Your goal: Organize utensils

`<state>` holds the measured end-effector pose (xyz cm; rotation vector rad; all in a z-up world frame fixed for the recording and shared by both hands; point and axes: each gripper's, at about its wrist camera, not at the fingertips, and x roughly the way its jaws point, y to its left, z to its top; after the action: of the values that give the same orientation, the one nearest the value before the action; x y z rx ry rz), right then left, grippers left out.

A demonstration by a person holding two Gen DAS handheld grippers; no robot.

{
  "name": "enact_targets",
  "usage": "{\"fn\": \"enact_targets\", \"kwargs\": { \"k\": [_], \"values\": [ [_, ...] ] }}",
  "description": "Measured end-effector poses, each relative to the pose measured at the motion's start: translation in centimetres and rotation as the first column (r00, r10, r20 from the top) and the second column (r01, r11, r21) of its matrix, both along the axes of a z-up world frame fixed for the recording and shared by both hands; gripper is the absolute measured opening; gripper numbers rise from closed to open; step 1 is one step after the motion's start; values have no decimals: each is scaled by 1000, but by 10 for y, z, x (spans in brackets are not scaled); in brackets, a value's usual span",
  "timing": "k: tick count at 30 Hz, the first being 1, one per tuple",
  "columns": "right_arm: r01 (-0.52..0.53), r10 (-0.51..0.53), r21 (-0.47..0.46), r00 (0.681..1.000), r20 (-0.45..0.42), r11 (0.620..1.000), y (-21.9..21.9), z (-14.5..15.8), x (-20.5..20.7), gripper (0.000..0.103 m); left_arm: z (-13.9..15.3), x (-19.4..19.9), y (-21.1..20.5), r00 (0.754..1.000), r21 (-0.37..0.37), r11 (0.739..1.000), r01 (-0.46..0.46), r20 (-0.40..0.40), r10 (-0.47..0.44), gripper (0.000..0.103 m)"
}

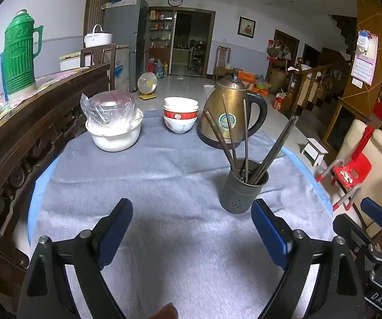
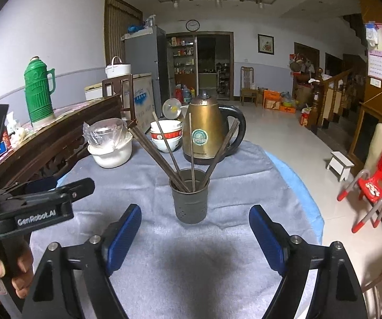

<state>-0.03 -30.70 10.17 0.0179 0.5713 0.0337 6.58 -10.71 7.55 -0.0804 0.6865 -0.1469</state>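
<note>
A dark metal utensil holder (image 1: 240, 190) stands upright on the grey cloth, with several dark chopsticks (image 1: 224, 138) fanned out of it. In the right wrist view the holder (image 2: 191, 203) stands centred just beyond my fingers, its chopsticks (image 2: 164, 156) leaning left and right. My left gripper (image 1: 192, 230) is open and empty, with the holder just past its right finger. My right gripper (image 2: 195, 235) is open and empty, facing the holder. The left gripper's body (image 2: 42, 204) shows at the left of the right wrist view.
A brass kettle (image 1: 229, 113), stacked bowls (image 1: 181, 118) and a white pot with a plastic-wrapped bowl (image 1: 113, 127) stand at the table's far side. A carved wooden sideboard (image 1: 31, 122) with a green thermos (image 1: 20, 53) runs along the left. A red chair (image 2: 374, 183) stands right.
</note>
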Motion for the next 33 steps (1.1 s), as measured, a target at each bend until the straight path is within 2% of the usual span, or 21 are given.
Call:
{"fn": "enact_targets", "kwargs": {
  "k": [10,33],
  "values": [
    [30,-30,-19,1000,5,999,-6,8,-3,87,12,-12,-7,999,9,1000,28,38,-28,101],
    [39,-39,-12,999,3,999,-12,7,5,87,7,-3,-18,998,18,999,51,24,-51,101]
  ]
}}
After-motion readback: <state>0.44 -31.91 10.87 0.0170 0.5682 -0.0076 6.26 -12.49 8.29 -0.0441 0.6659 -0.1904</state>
